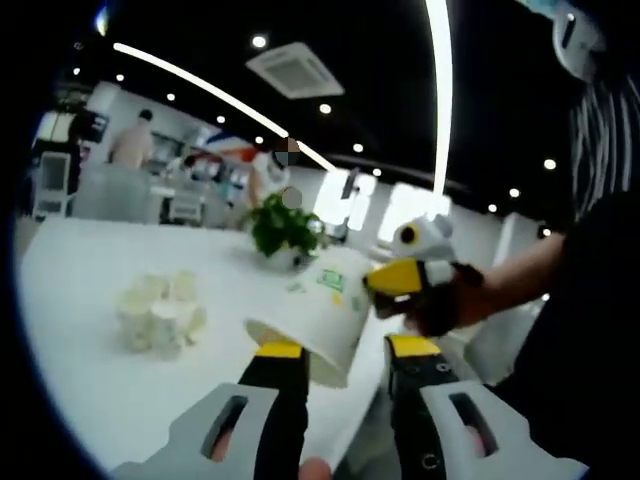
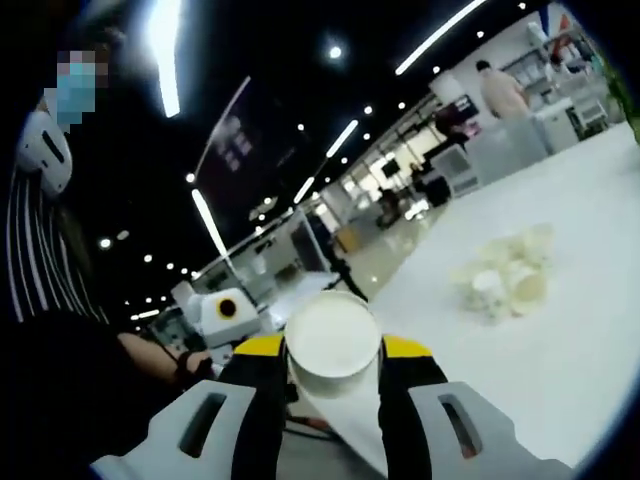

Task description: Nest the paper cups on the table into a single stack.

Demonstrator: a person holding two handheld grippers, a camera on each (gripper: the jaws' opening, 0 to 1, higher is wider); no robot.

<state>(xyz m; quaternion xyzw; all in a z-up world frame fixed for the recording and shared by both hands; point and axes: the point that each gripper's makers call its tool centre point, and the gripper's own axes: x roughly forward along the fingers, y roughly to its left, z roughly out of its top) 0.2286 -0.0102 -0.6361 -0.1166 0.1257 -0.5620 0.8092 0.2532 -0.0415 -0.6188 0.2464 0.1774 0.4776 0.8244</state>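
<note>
In my left gripper view, my left gripper (image 1: 346, 347) has its yellow-tipped jaws set wide on either side of a paper cup (image 1: 320, 308), which lies tilted with its open mouth toward the camera and its base pointing away; I cannot tell whether the left jaws actually touch it. The right gripper (image 1: 398, 283) comes in from the right and meets the cup's far end, with a person's gloved hand (image 1: 447, 297) behind it. In my right gripper view the same cup (image 2: 332, 342) sits between that gripper's own jaws (image 2: 332, 352), its white round bottom facing the lens — the jaws are closed against its sides, so the right tool is holding the cup. The cup is up in the air above the near edge of the white table (image 1: 90, 330), not resting on it. Further out on the table a loose cluster of other paper cups (image 1: 160, 311) stands well apart from the held one; I also see that cluster in the right gripper view (image 2: 507, 275). A potted green plant (image 1: 283, 228) stands at the far side of the table. In the background — under a dark ceiling with strip lights — there are people standing by counters (image 1: 135, 140).
</note>
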